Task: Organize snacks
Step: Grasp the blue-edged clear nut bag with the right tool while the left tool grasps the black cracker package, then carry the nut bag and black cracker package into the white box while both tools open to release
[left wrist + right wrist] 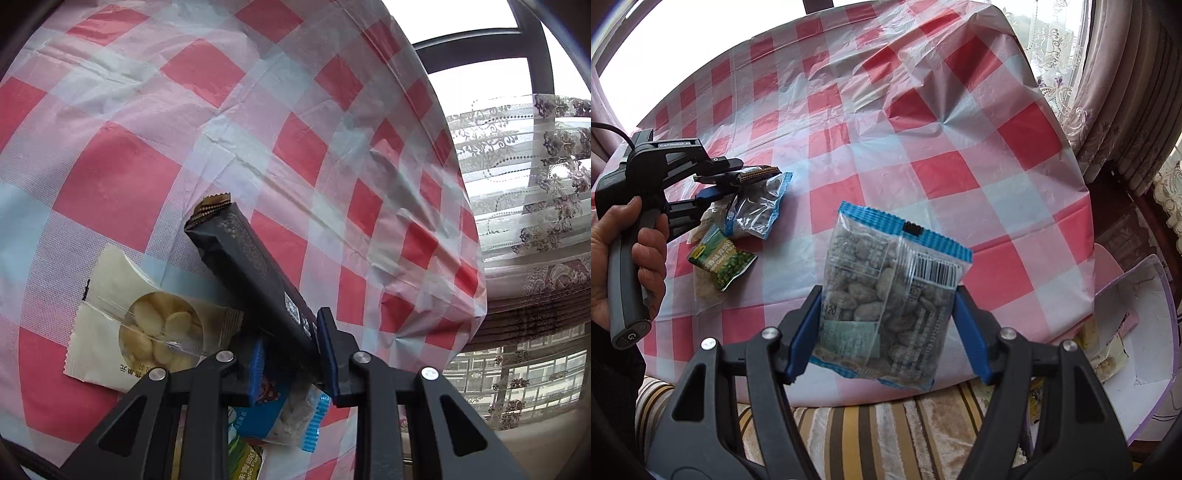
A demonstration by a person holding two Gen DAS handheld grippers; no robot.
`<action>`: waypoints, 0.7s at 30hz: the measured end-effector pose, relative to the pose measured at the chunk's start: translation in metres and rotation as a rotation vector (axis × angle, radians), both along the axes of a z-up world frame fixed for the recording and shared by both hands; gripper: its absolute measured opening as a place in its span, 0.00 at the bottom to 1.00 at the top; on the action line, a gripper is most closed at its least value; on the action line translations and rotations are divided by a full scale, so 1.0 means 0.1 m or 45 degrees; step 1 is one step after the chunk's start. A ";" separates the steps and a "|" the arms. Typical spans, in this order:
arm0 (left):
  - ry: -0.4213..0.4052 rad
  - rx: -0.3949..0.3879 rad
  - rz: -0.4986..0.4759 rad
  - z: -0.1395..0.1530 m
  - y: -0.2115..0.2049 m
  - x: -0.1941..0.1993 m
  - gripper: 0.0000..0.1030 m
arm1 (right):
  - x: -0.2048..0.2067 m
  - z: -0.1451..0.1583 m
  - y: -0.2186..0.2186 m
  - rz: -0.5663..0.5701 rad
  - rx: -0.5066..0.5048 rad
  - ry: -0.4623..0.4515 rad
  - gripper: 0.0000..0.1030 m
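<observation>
We are gripping the left gripper (729,181) handle in a left hand (626,258) at 9 o'clock, fingers aimed toward 3 o'clock, clamping a dark snack bar (251,269) above the snack pile (735,236). We are pitching the right gripper (886,332) downward, pinching a blue-edged nut packet (886,295) above the checkered tablecloth (923,147), at 6 o'clock.

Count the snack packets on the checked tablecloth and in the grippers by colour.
Blue-edged clear nut packets: 2
Black bar: 1
Green pea packet: 1
White nut packet: 1
Total: 5; a pale bag under the green one may be a sixth.
</observation>
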State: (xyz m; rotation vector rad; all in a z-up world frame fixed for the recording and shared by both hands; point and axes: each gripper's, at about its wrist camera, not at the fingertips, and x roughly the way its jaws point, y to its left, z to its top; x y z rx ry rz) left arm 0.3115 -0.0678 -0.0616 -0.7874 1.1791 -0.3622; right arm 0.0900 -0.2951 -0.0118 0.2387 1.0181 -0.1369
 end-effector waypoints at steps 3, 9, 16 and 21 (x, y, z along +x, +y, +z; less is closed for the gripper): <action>-0.119 0.097 -0.077 0.31 0.03 -0.13 0.18 | -0.03 0.03 -0.04 0.002 0.006 -0.010 0.69; -0.264 0.276 -0.464 0.78 -0.22 -0.80 0.15 | -0.15 0.07 -0.22 -0.023 -0.002 -0.012 0.69; -0.154 0.257 -0.911 0.43 -0.98 -1.36 0.15 | -0.41 0.13 -0.59 -0.108 -0.061 -0.003 0.69; -0.172 0.372 -1.050 0.30 -1.39 -1.36 0.18 | -0.65 0.12 -0.87 -0.187 -0.074 0.014 0.69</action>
